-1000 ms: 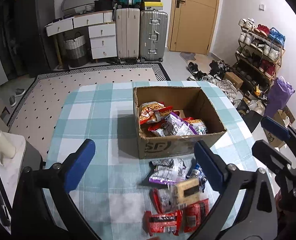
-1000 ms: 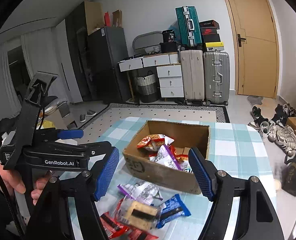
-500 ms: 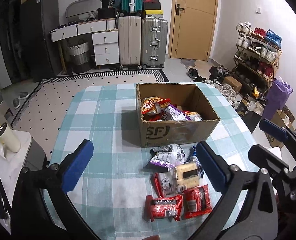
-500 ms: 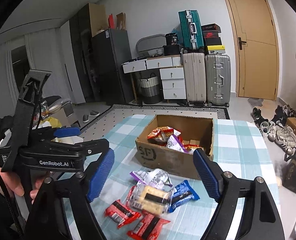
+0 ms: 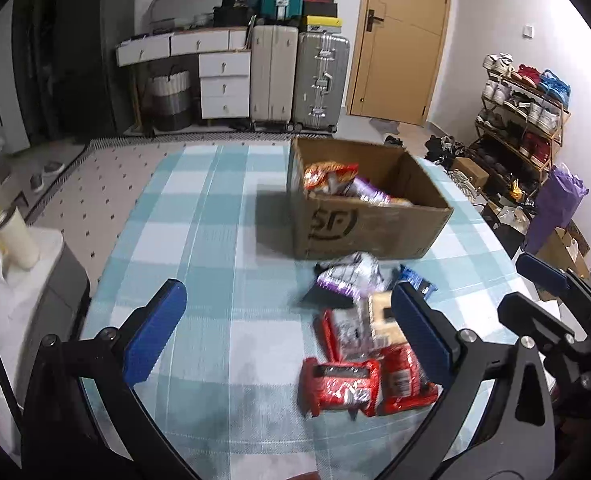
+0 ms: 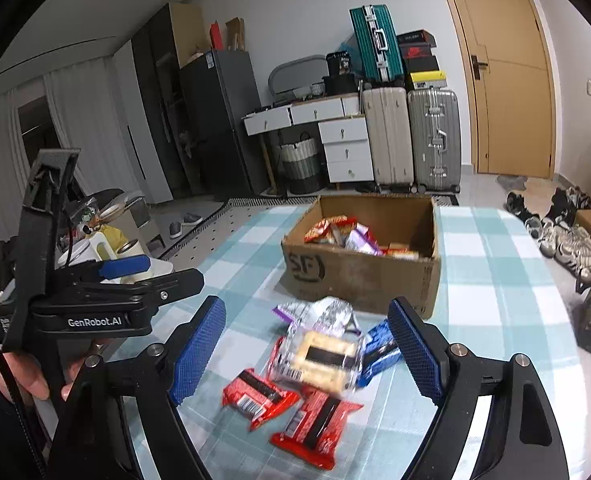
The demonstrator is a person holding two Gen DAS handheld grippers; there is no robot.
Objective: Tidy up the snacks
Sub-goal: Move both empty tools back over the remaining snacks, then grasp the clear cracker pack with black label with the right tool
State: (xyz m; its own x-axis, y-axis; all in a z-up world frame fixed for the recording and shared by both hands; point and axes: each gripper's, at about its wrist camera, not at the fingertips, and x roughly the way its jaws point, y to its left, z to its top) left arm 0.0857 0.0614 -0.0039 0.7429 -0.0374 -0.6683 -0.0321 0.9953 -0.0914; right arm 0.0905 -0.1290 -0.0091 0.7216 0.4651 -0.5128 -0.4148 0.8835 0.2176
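My right gripper [image 6: 307, 344] is spread wide, empty, ribbed blue pads framing crinkly snack packets [image 6: 315, 354] at lower centre. My left gripper [image 5: 283, 332] is spread too. The cardboard box [image 6: 365, 276], part-filled, sits behind; both sit higher in frame than earlier.

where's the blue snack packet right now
In the right wrist view the blue snack packet lies on the checked tablecloth, just in front of the cardboard box, on the right edge of the loose pile beside the clear-wrapped biscuit pack.
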